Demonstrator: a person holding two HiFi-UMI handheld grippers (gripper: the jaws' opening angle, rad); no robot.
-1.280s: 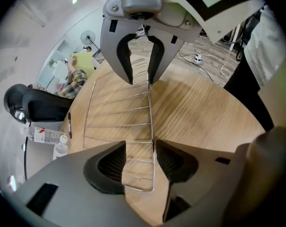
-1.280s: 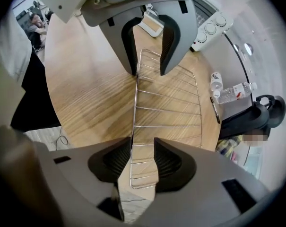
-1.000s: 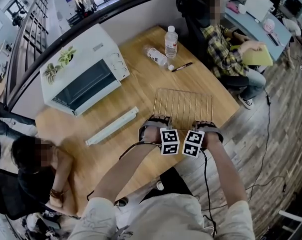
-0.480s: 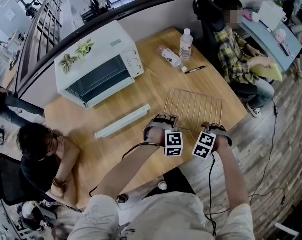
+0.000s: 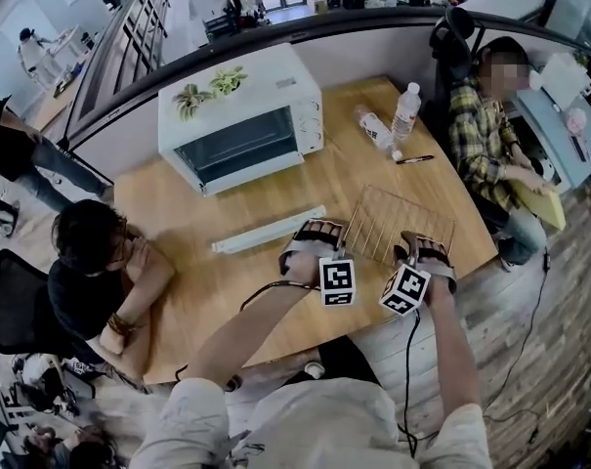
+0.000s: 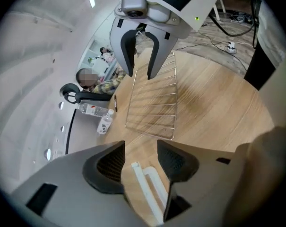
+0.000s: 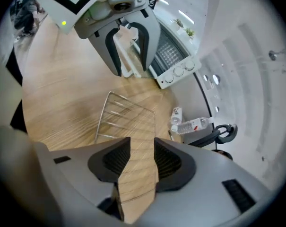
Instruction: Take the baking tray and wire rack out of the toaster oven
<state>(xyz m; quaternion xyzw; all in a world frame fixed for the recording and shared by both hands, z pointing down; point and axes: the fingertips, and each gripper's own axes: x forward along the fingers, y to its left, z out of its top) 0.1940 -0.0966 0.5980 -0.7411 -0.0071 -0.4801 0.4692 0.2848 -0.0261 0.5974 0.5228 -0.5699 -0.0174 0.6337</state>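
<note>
The wire rack (image 5: 401, 225) lies flat on the wooden table (image 5: 207, 291), near its front right corner. A long white baking tray (image 5: 269, 231) rests on the table left of the rack. The white toaster oven (image 5: 241, 125) stands at the back with its door closed. My left gripper (image 5: 315, 233) hovers by the rack's near left corner, open and empty (image 6: 140, 150); the tray (image 6: 150, 188) shows past its jaws. My right gripper (image 5: 424, 247) hangs over the rack's near edge, open with nothing between its jaws (image 7: 142, 145). The rack (image 7: 126, 119) lies just beyond them.
Two water bottles (image 5: 405, 110) (image 5: 373, 125) and a pen (image 5: 414, 159) sit at the table's back right. One person (image 5: 90, 272) leans on the table's left edge. Another in a plaid shirt (image 5: 490, 135) sits on the right. The table edge is just below both grippers.
Both grippers have lifted up from the rack's near edge. The rack stays flat where it was. The head view has swung, so the oven sits nearer the middle.
</note>
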